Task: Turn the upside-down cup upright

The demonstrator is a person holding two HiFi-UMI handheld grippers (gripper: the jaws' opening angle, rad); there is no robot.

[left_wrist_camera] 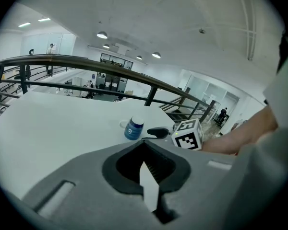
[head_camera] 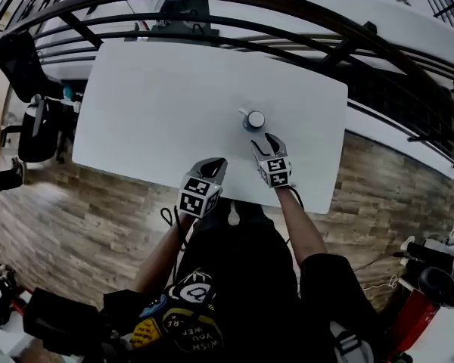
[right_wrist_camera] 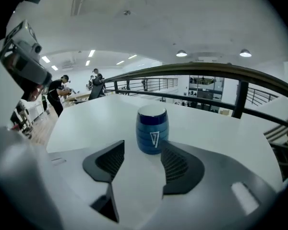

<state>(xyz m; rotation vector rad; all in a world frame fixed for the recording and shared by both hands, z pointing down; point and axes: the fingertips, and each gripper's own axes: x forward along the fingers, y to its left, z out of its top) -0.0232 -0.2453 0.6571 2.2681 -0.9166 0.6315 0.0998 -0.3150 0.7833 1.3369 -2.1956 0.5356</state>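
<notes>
A blue ribbed cup [head_camera: 254, 119] stands upside down on the white table [head_camera: 151, 112], right of the middle, its pale base facing up. My right gripper [head_camera: 262, 143] sits just short of it, open, nothing between its fingers. In the right gripper view the cup [right_wrist_camera: 152, 129] stands upright-sided just beyond the tips of the right gripper [right_wrist_camera: 140, 152], untouched. My left gripper [head_camera: 216, 162] is shut and empty near the table's front edge, left of the right one. The left gripper view shows the left gripper [left_wrist_camera: 145, 145] closed, and beyond it the cup [left_wrist_camera: 133, 128] with its handle to the left.
A dark metal railing [head_camera: 212, 40] curves along the table's far side. An office chair [head_camera: 30, 119] stands off the left end. Wooden floor [head_camera: 76, 203] lies below the table's near edge. The table's left half carries nothing.
</notes>
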